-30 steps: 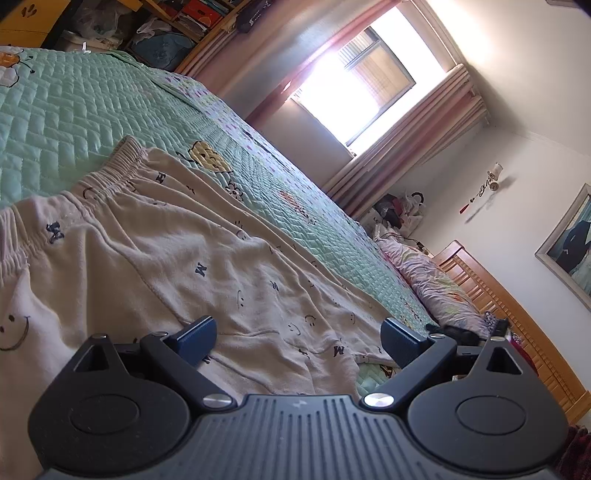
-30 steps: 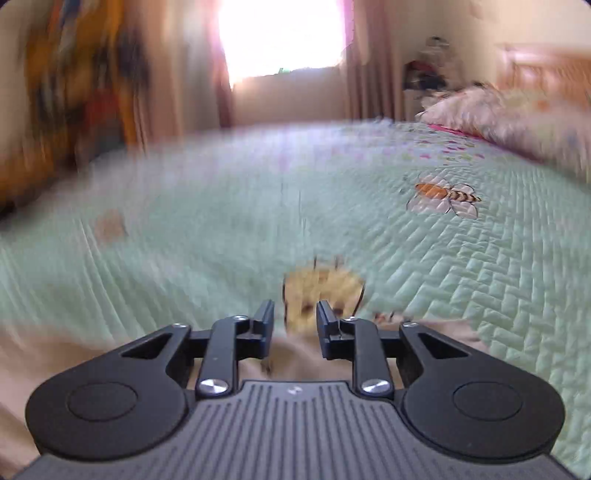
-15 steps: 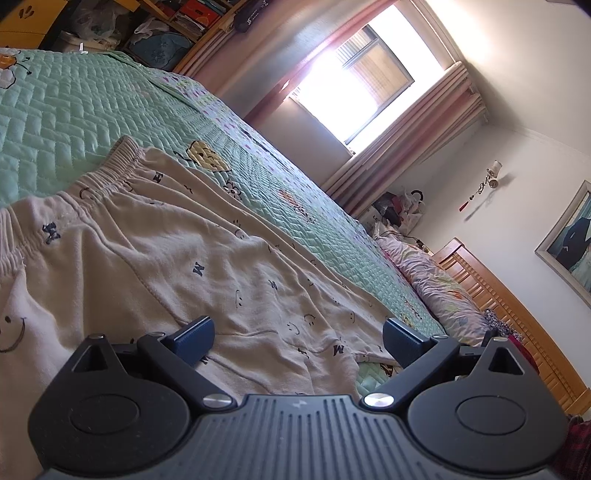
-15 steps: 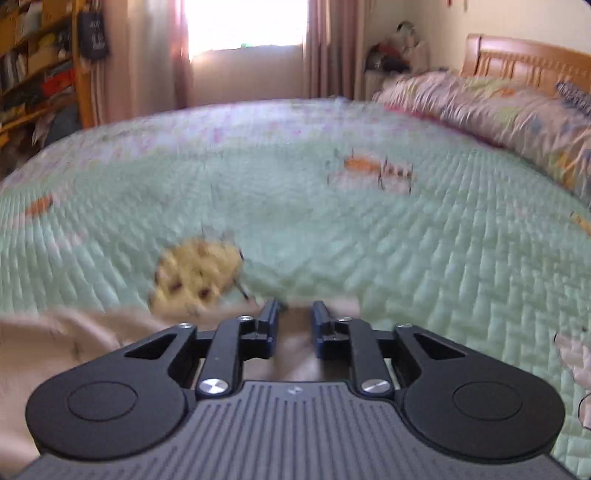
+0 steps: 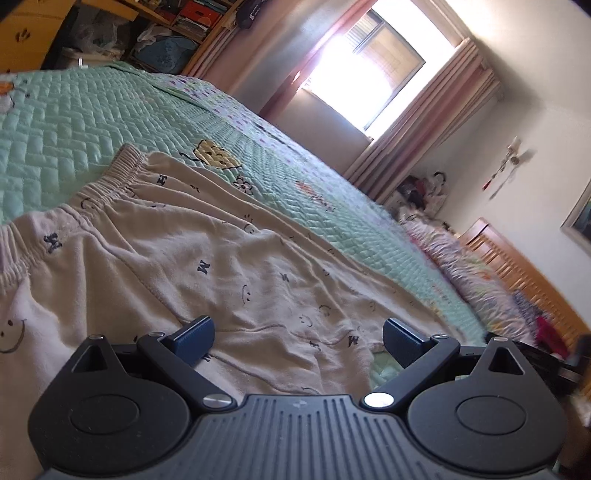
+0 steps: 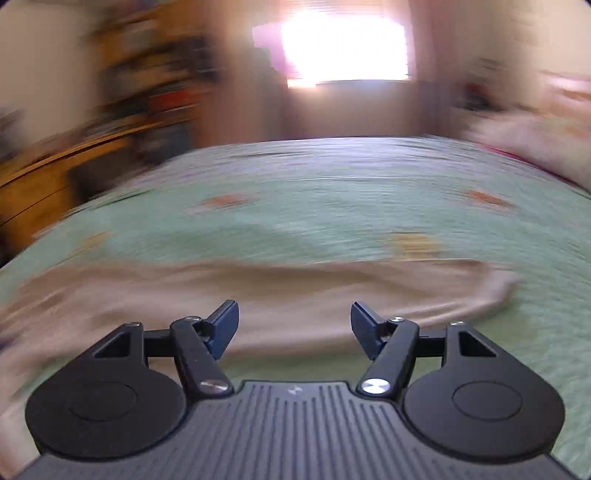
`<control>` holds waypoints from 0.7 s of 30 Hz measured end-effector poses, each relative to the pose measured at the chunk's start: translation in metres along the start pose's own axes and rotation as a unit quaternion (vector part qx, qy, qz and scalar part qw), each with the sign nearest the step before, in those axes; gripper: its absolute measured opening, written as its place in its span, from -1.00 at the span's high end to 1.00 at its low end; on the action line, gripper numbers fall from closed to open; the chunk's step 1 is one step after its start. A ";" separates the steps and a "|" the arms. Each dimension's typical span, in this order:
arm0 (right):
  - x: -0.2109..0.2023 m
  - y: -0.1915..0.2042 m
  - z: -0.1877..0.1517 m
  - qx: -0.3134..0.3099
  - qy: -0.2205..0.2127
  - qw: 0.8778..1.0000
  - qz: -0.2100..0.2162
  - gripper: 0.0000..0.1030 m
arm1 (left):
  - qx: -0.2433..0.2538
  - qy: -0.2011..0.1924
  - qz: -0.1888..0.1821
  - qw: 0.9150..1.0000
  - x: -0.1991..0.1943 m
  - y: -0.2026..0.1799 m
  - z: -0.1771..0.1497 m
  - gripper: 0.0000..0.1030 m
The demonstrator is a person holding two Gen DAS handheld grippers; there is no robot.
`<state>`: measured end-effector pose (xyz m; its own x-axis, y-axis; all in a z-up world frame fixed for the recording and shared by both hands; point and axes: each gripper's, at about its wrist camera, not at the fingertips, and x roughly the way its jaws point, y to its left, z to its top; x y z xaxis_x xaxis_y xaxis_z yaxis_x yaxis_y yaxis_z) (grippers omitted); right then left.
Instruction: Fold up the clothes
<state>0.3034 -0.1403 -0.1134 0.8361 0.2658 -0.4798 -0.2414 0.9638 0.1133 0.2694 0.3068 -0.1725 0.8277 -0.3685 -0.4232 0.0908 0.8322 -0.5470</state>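
Note:
Cream trousers (image 5: 221, 266) printed with small letters and smiley faces lie spread on the green quilted bedspread (image 5: 74, 125), their elastic waistband (image 5: 110, 181) at the left. My left gripper (image 5: 298, 338) hovers low over the cloth, open, with nothing between its blue pads. In the blurred right wrist view the same trousers (image 6: 258, 288) lie as a cream band across the bed. My right gripper (image 6: 294, 325) stands just short of their near edge. Its jaws are opening and no cloth is between them.
Pillows (image 5: 476, 273) and a wooden headboard (image 5: 535, 284) lie at the far right of the bed. A curtained window (image 5: 369, 70) is beyond the bed, with cluttered shelves (image 5: 166, 22) and a wooden cabinet (image 6: 40, 195) at the left.
My right gripper let go of the trousers' edge, opened wide and swung sideways, so its view is smeared. The left gripper stayed open and nearly still.

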 end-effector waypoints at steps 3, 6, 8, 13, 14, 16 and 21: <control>-0.043 0.064 -0.030 -0.049 0.029 0.994 0.088 -0.34 | 0.008 0.010 0.057 0.998 -0.010 -0.014 -0.003 -0.93; -0.084 0.106 -0.065 -0.104 0.037 0.986 0.128 -0.34 | 0.006 0.025 0.100 0.995 -0.023 -0.025 -0.005 -0.96; -0.104 0.126 -0.083 -0.126 0.042 0.978 0.161 -0.34 | 0.008 0.036 0.126 0.991 -0.033 -0.030 -0.009 -0.96; -0.122 0.142 -0.100 -0.115 0.082 0.971 0.194 -0.36 | 0.029 0.053 0.165 0.985 -0.060 -0.036 -0.032 -0.98; -0.120 0.139 -0.103 -0.108 0.094 0.973 0.181 -0.39 | 0.035 0.055 0.168 0.984 -0.065 -0.038 -0.037 -0.98; -0.115 0.128 -0.114 -0.084 0.125 0.977 0.150 -0.41 | 0.045 0.061 0.177 0.981 -0.072 -0.041 -0.043 -0.98; -0.130 0.105 -0.132 -0.062 0.119 0.980 0.148 -0.41 | 0.055 0.069 0.195 0.977 -0.085 -0.048 -0.054 -0.98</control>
<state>0.1046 -0.0765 -0.1539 0.5850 0.5065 -0.6334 -0.5265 0.8312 0.1785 0.1648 0.2758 -0.1495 0.7286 -0.0603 -0.6822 -0.1522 0.9569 -0.2472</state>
